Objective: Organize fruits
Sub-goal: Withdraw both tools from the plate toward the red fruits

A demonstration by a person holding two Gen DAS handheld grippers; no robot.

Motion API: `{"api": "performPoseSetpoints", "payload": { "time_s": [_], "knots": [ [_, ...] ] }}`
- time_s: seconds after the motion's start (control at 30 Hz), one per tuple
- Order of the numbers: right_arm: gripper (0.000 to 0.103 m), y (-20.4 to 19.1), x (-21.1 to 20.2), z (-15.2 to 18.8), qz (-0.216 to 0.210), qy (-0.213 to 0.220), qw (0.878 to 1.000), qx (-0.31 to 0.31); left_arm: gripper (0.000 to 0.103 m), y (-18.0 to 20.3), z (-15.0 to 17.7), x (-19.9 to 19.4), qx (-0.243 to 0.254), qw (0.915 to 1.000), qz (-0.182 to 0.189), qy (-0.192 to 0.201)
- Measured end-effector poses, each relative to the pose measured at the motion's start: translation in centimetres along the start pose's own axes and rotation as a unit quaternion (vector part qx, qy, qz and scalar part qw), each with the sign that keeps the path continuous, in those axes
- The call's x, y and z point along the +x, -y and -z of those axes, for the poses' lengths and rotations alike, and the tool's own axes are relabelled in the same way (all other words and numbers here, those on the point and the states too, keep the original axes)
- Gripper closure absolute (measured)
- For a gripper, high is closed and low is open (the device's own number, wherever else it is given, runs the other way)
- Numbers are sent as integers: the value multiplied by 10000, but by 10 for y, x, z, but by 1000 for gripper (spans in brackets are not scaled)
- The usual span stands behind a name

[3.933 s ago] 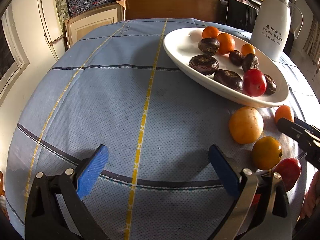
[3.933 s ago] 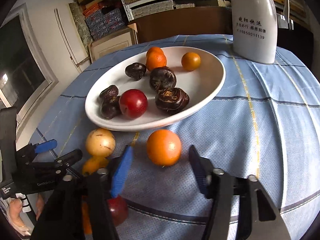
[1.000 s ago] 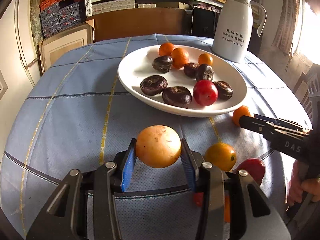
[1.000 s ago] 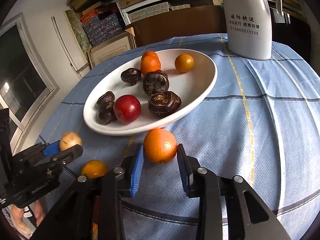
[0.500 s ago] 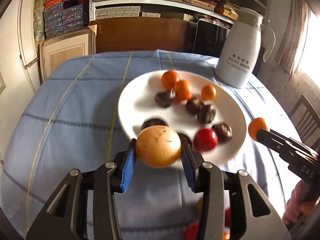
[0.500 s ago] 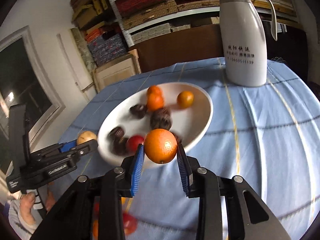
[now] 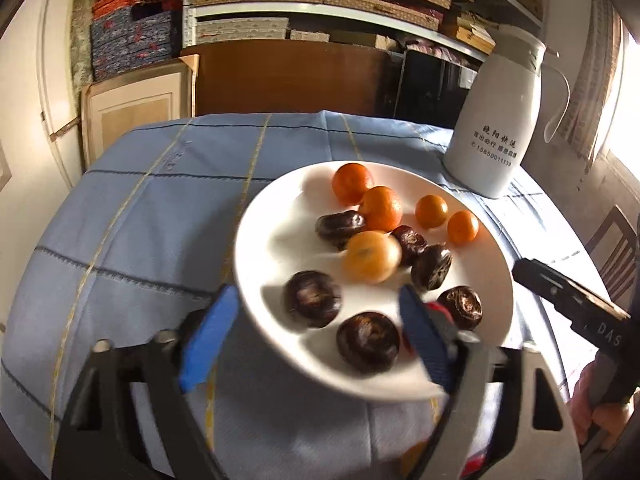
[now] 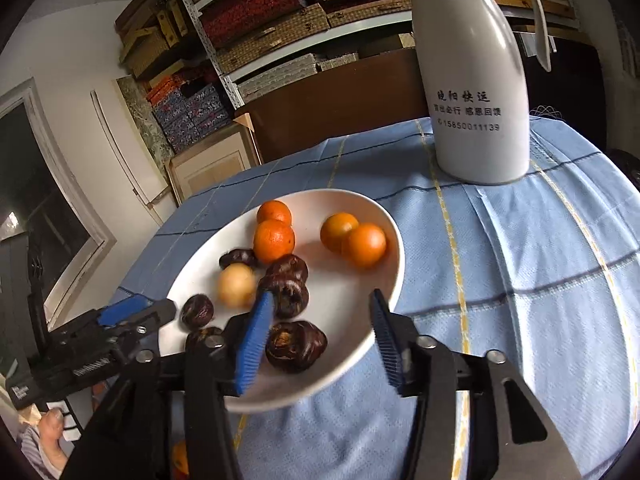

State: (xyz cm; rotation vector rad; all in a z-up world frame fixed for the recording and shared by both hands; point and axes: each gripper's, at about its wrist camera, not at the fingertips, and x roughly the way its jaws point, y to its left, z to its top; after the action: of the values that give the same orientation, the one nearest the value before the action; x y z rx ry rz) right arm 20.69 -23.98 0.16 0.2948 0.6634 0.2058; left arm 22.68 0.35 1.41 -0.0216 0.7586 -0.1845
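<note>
A white plate [image 7: 256, 240] on the blue cloth holds several dark wrinkled fruits and several oranges. A pale yellow fruit [image 7: 372, 257] lies loose and blurred among them, just beyond my left gripper [image 7: 316, 300]. That gripper's jaws are opening over the plate's near rim with nothing pressed between the pads. A small orange [image 8: 366, 245] rests beside another at the plate's far right, ahead of my right gripper [image 8: 322, 300]. Its jaws are opening too, and no fruit is held. A red fruit [image 7: 436, 308] peeks from behind the left gripper's right finger.
A tall white jug [image 8: 476, 92] with printed characters stands behind the plate at the back right. An orange fruit [image 8: 180, 458] stays on the cloth below the grippers. A person's hand [image 7: 592, 392] holds the right gripper. Shelves of boxes line the back wall.
Both grippers had been carrying fruit up over the plate. Now both sets of jaws have spread, and the yellow fruit and the orange lie on the plate.
</note>
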Motion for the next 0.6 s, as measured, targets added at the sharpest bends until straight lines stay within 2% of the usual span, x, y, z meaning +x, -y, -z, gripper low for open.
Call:
{"api": "performPoseSetpoints", "payload": {
  "time_s": [0.13, 0.27, 0.37, 0.5, 0.6],
  "knots": [
    [38, 1, -7, 20, 26, -126, 9999, 36, 8, -9, 23, -14, -84, 9998, -178, 21],
    [36, -5, -15, 39, -52, -320, 9995, -38, 5, -22, 53, -19, -280, 9977, -521, -325],
    [27, -13, -32, 49, -138, -252, 9995, -100, 5, -33, 69, -29, -493, 9954, -706, -419],
    [25, -25, -49, 63, -424, -248, 9986, -213, 5, -48, 90, -36, -815, 9921, -734, -616],
    [25, -42, -49, 76, -543, -407, 9962, -548, 5, -57, 101, -35, -1063, 9889, -662, -804]
  ]
}}
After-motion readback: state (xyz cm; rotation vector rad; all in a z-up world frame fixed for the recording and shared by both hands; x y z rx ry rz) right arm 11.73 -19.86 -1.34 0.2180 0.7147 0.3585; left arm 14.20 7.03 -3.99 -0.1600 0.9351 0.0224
